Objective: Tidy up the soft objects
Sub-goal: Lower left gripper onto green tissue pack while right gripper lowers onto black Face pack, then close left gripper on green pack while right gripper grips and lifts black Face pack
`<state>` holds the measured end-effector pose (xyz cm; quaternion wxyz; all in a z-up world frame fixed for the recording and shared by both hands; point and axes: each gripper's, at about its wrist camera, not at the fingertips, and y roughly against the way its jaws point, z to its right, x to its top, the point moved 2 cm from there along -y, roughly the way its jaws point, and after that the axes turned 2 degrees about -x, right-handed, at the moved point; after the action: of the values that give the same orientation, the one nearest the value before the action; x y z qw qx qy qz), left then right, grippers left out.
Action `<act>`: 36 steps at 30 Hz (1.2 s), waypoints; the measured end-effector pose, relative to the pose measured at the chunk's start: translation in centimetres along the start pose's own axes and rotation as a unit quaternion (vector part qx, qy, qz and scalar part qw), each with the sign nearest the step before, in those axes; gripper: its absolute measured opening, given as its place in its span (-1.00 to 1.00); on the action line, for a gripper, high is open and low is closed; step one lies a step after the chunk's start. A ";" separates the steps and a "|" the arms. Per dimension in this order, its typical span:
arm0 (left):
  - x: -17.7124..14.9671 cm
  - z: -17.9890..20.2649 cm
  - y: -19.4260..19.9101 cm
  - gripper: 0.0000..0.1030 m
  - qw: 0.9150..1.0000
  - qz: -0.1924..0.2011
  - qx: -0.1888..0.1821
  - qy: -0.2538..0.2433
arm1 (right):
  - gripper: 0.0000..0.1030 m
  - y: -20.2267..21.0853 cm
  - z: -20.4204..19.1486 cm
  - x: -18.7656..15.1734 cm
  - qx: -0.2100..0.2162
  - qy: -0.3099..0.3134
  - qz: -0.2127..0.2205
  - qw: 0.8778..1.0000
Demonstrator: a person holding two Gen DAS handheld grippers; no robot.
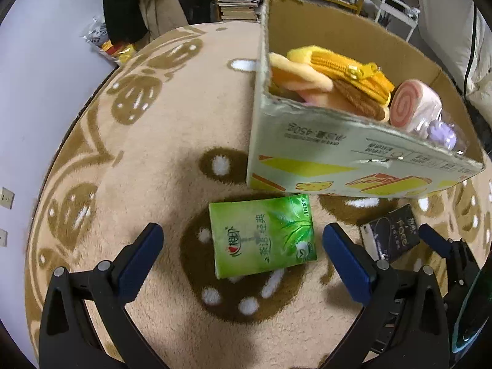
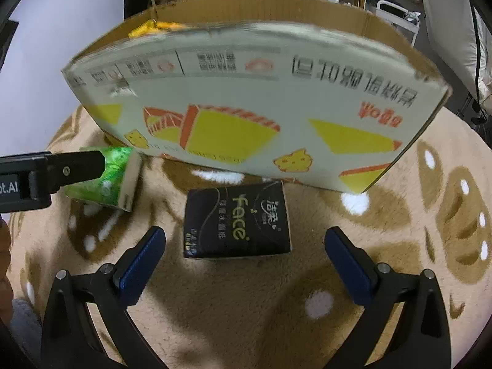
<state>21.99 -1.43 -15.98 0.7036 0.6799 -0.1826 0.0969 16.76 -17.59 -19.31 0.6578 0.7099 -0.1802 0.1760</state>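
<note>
On the beige-and-brown patterned plush rug (image 1: 153, 141), your left gripper (image 1: 243, 246) hangs with its jaws spread wide on either side of the green rectangular tissue pack (image 1: 261, 235), touching neither side of it. Your right gripper (image 2: 246, 255) likewise has its jaws apart around the black rectangular tissue pack (image 2: 238, 224), which lies just in front of the open printed cardboard box (image 1: 353, 166). Inside that box sit a yellow zippered plush pouch (image 1: 344, 70) and a pink swirl-roll plush (image 1: 413, 104).

Lit softly from above; strong fisheye bending at edges, motion blur on the cardboard box (image 2: 246, 98), dark vignette corners.
</note>
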 end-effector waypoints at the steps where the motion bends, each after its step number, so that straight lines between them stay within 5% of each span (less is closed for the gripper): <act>1: 0.0 0.1 -0.2 0.98 1.000 -0.002 0.002 -0.003 | 1.00 -0.3 0.0 0.0 -0.001 -0.001 -0.003 1.000; 9: -0.4 0.9 -1.9 0.90 1.000 -0.019 0.011 -0.019 | 1.00 -0.9 0.6 0.8 0.010 -0.019 0.001 1.000; 15: -0.4 0.9 -2.1 0.51 1.000 -0.021 -0.017 -0.009 | 0.83 -1.4 0.8 1.0 -0.012 -0.008 -0.004 1.000; 23: -0.8 0.0 -1.9 0.45 0.999 -0.020 -0.028 0.016 | 0.34 -1.0 1.8 1.6 -0.022 -0.011 0.002 1.000; 36: -2.1 -1.2 1.7 0.43 0.998 0.021 -0.040 0.053 | 0.33 2.2 1.8 0.7 -0.009 -0.004 0.033 0.999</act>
<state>19.57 0.11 -15.24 0.7366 0.6413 -0.1625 0.1403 16.35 -19.53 -17.16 0.6571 0.6984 -0.2077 0.1932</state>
